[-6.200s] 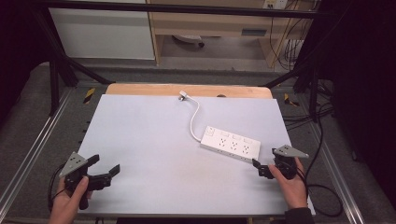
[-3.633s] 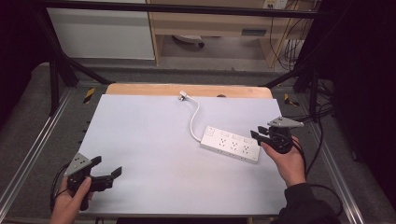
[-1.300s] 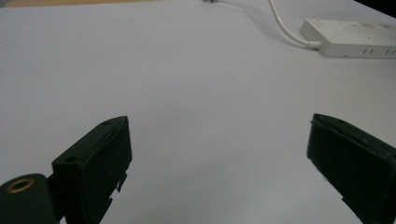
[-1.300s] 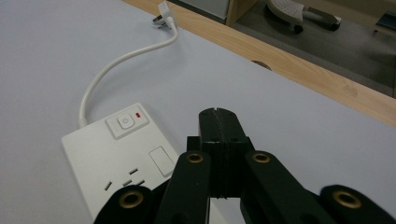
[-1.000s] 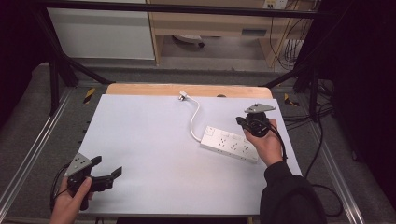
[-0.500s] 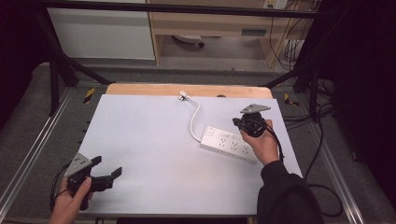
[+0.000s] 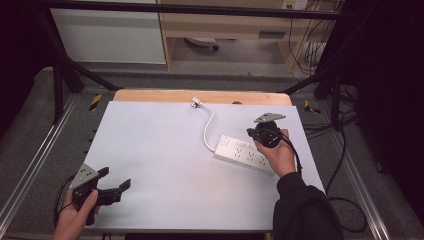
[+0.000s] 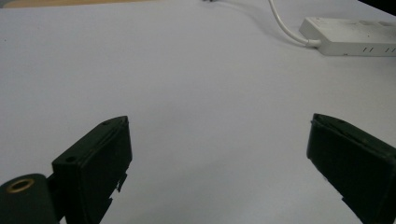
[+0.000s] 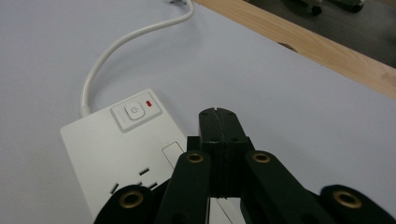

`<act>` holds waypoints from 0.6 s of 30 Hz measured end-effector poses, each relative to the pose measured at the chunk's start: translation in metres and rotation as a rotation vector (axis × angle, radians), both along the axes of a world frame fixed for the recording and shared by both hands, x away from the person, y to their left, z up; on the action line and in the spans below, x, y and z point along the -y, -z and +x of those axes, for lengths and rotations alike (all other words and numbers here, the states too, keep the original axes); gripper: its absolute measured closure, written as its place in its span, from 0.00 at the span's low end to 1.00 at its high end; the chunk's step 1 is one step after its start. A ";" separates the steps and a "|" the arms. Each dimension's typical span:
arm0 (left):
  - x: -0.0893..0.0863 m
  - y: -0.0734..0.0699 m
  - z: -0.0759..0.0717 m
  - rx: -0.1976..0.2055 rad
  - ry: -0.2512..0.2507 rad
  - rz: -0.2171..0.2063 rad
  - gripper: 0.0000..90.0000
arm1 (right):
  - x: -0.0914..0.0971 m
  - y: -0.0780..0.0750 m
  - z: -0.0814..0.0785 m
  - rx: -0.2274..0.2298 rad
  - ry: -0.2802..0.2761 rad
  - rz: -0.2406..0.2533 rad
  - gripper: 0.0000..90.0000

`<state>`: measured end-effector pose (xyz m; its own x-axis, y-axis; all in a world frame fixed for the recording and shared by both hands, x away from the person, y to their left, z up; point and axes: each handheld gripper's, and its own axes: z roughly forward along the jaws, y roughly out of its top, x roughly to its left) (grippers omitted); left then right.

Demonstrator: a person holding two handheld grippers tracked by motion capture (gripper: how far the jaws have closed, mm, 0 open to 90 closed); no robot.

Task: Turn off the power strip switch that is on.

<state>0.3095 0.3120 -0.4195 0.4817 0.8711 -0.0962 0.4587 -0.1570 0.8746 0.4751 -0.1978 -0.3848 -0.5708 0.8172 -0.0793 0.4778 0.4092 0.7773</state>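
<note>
Closed right gripper (image 9: 215, 112) hovers over the power strip (image 7: 245, 154), its switch (image 9: 134, 111) just beyond, leftward; left gripper (image 7: 114, 181) open, far off.

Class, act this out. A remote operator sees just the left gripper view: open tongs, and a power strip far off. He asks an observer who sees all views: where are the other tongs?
Observer: The right tongs are shut on nothing, above the power strip's cord end.
Operator: What's at that end?
Observer: A white power button, just beside the tips.
Operator: Is it on?
Observer: A small red indicator sits beside the button; I can't tell if it glows.
</note>
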 end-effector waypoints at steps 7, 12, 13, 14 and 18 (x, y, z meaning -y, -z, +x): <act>0.000 0.000 0.000 -0.001 0.000 0.002 0.07 | -0.001 0.003 0.001 -0.014 -0.004 -0.007 1.00; 0.000 0.000 0.000 0.000 0.001 0.001 0.07 | -0.001 0.005 0.001 -0.020 -0.002 -0.007 1.00; 0.000 0.000 0.000 0.000 0.001 0.001 0.07 | -0.001 0.006 0.001 -0.021 -0.001 -0.008 1.00; 0.000 0.000 0.000 0.000 0.001 0.001 0.07 | -0.001 0.006 0.001 -0.021 -0.002 -0.010 1.00; 0.000 0.000 0.000 0.000 0.001 0.001 0.07 | -0.001 0.008 0.001 -0.022 0.000 -0.006 1.00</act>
